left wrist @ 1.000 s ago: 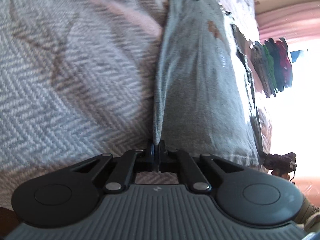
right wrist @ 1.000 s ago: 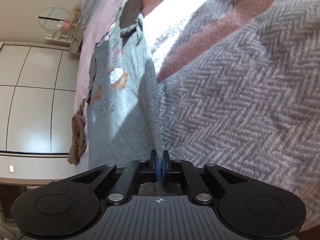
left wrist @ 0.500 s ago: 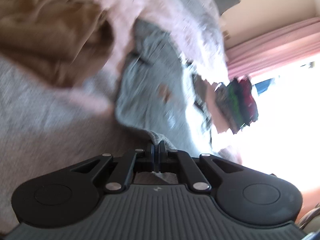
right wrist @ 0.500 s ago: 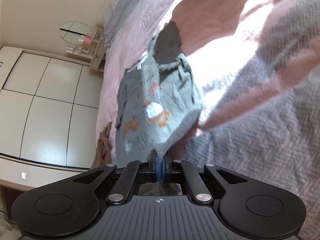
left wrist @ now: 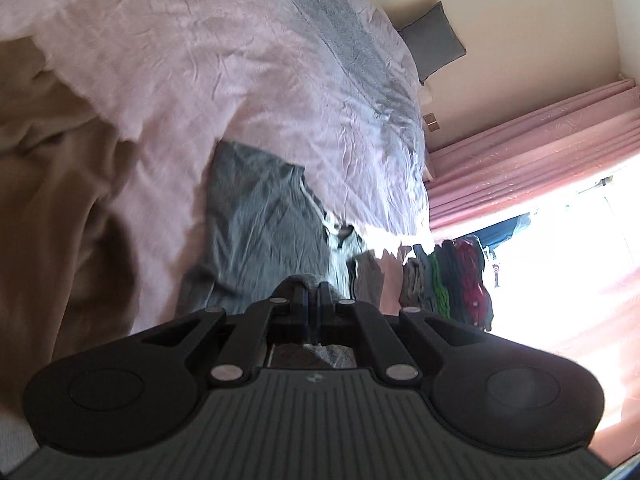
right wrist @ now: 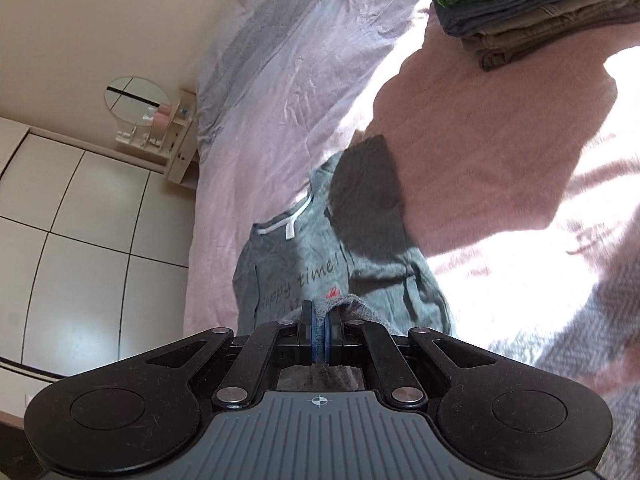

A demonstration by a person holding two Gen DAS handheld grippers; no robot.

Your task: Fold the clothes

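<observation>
Both wrist views look obliquely down along jaws, close over bed; shared: grey shirt (left wrist: 256,232) (right wrist: 304,264).

Left gripper (left wrist: 312,294): matte black two-finger unit, symmetric linkage arms joined by round silver pivot screws, two broad rounded lobes each with a shallow circular recess, grey ribbed housing plate below bearing a small faint emblem at its top centre. Right gripper (right wrist: 320,320): same black body, silver pivot screws, twin lobes with circular recesses, fine scuffs and dust specks on the surface; blue pads (right wrist: 316,334) line the inner finger faces; grey ribbed plate marked with a white crosshair-in-circle symbol.
</observation>
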